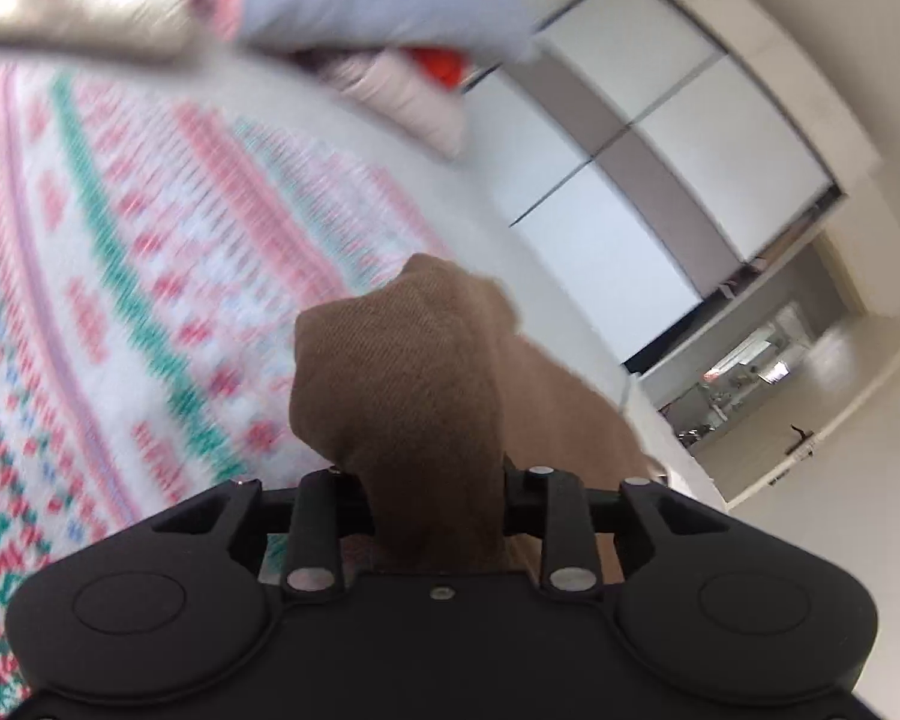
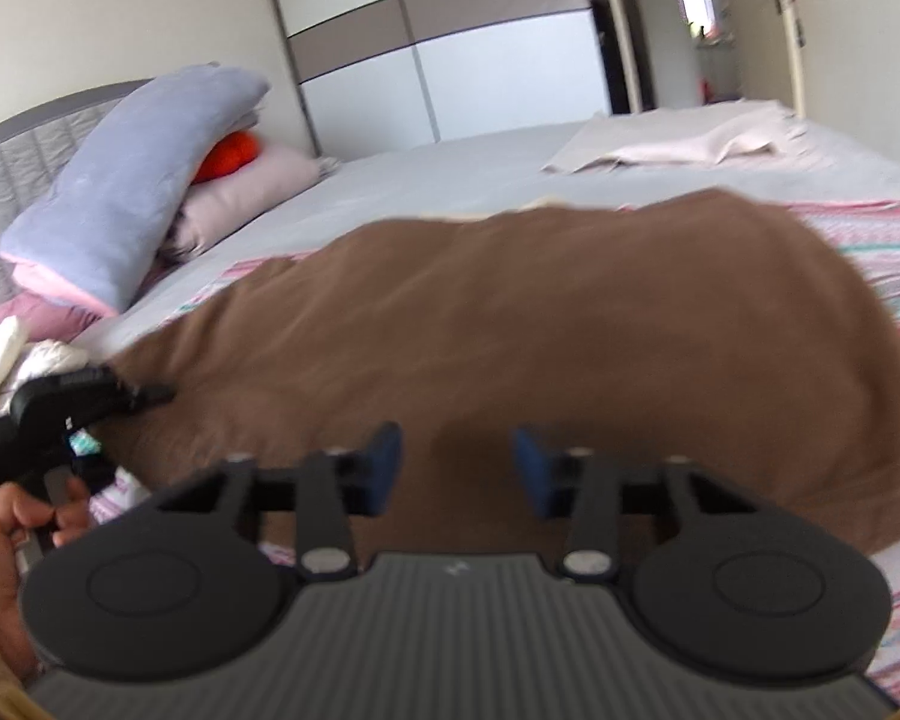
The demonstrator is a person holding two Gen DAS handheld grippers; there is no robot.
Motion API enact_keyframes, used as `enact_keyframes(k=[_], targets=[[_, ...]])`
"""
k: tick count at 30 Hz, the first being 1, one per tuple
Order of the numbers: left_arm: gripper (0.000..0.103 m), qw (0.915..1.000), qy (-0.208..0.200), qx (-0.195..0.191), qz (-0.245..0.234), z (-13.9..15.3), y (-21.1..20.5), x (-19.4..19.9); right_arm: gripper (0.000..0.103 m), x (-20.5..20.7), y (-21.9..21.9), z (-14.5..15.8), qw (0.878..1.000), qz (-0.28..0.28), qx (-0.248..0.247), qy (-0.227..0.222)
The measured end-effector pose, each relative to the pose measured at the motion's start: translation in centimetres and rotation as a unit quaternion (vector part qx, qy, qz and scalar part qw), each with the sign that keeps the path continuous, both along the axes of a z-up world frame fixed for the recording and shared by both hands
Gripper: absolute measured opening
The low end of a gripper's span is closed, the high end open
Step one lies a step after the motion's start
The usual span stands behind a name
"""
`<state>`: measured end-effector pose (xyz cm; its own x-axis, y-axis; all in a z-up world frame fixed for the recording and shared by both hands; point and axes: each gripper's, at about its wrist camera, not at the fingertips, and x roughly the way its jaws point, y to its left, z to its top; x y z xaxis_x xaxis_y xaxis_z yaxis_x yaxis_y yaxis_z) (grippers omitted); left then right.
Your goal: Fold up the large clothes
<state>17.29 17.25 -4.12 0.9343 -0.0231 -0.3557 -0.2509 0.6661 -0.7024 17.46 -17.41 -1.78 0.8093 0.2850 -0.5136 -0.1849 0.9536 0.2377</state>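
Gripped a bunched fold of the brown garment (image 1: 402, 372) in the left claw (image 1: 432, 480), jaws drawn narrow on the cloth. Kept the right claw (image 2: 457, 462) part open, blue pads (image 2: 384, 462) apart with nothing pinched, just over the near edge of the same garment. Found the garment spread across a pink-and-green patterned blanket (image 1: 150, 210) on the bed (image 2: 450, 168). Judged the risks thus: could close the right claw on blanket along with garment, or miss the edge altogether; could drag the cloth askew with only one end held; could lose the thick bunch from the left grip.
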Motion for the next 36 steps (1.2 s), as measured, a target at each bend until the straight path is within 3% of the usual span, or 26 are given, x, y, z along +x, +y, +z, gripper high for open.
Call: enact_keyframes(k=[2,6,9,14,19,21,23,26,29,33,36], targets=[[0.029,0.9989,-0.028,0.034,-0.015,1.0,-0.5,-0.1,0.029,0.8,0.4,-1.0,1.0,0.016,0.01,0.004],[0.027,0.9912,-0.085,0.082,-0.06,3.7,-2.2,-0.2,0.029,2.3,0.8,-3.3,0.999,0.024,0.02,0.041],[0.027,0.9785,-0.133,0.124,-0.097,5.9,-4.6,-0.5,0.029,3.0,-0.3,-3.8,0.996,0.021,0.065,0.065],[0.027,0.9539,-0.189,0.158,-0.171,8.5,-9.4,-0.3,0.029,4.0,-2.8,-4.2,0.982,0.026,0.157,0.099],[0.027,0.9228,-0.215,0.188,-0.258,10.1,-15.7,1.2,0.032,4.4,-6.0,-3.0,0.961,0.03,0.246,0.12],[0.027,0.9107,-0.217,0.196,-0.292,10.1,-18.2,1.7,0.044,4.1,-8.5,-2.2,0.954,0.003,0.283,0.101],[0.027,0.8956,-0.216,0.212,-0.326,9.6,-20.9,2.0,0.047,3.6,-11.5,-1.6,0.946,-0.036,0.312,0.084],[0.027,0.87,-0.201,0.245,-0.378,7.8,-25.0,2.1,0.055,2.8,-16.5,-1.8,0.925,-0.109,0.357,0.074],[0.028,0.8384,-0.168,0.287,-0.432,4.5,-28.6,2.3,0.054,1.9,-21.3,-3.0,0.899,-0.177,0.392,0.082],[0.03,0.7947,-0.135,0.343,-0.482,-0.5,-31.3,2.3,0.055,0.9,-25.1,-4.2,0.863,-0.206,0.455,0.072],[0.033,0.7809,-0.133,0.361,-0.492,0.2,-31.7,2.4,0.059,0.6,-26.2,-4.2,0.86,-0.21,0.461,0.065]])
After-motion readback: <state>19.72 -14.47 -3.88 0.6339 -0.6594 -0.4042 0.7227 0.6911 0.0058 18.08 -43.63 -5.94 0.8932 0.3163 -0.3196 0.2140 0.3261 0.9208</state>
